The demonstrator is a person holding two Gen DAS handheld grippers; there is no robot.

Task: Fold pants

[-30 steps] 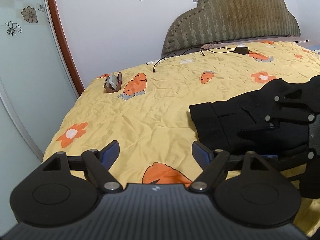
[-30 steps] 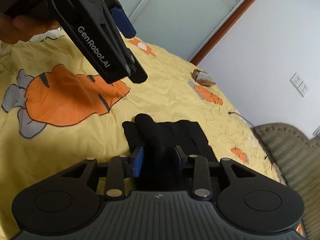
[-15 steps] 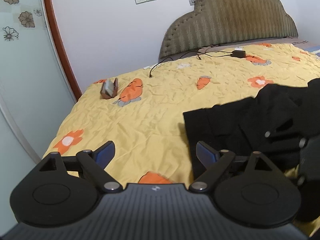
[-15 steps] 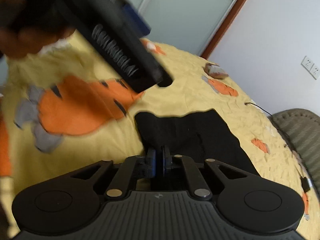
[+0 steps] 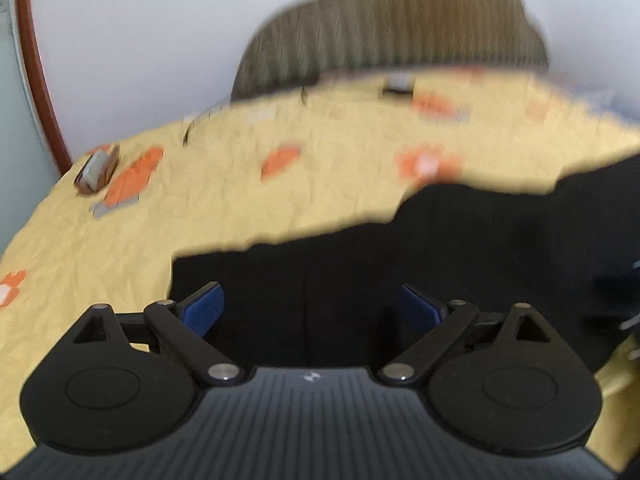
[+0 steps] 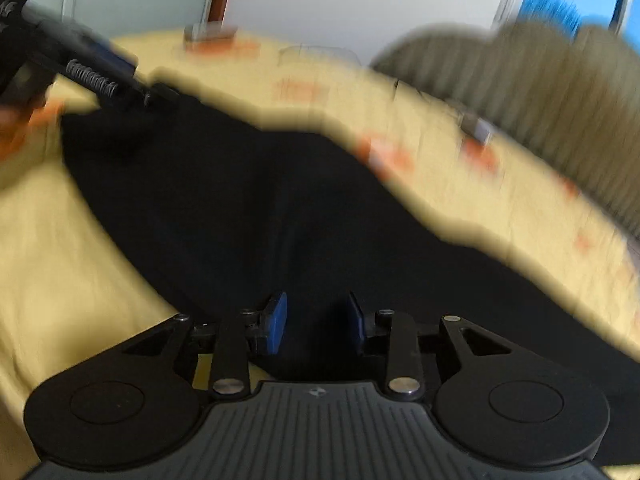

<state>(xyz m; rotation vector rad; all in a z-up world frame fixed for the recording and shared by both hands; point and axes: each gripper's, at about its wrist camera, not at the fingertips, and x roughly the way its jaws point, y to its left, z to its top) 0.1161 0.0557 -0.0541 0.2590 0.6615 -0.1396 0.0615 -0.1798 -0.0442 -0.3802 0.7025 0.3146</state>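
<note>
— How do both views look?
— Bright, even daylight, heavy motion blur; the bed [image 5: 320, 184] and headboard [image 6: 540, 92] smear, and fisheye edges curve.
— Any detail lost?
— The black pants [image 6: 248, 208] show none.

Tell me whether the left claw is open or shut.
Open. The left claw hangs with its blue pads wide apart above the black pants; its jaws have just been opening, pressing on nothing.

No text can be read in either view. White lettering runs along the side of the left gripper [image 6: 104, 80], far left in the right wrist view, but blur smears it past reading. A small white emblem sits on each gripper body, near the bottom middle of each view; it is a mark, not letters.
</note>
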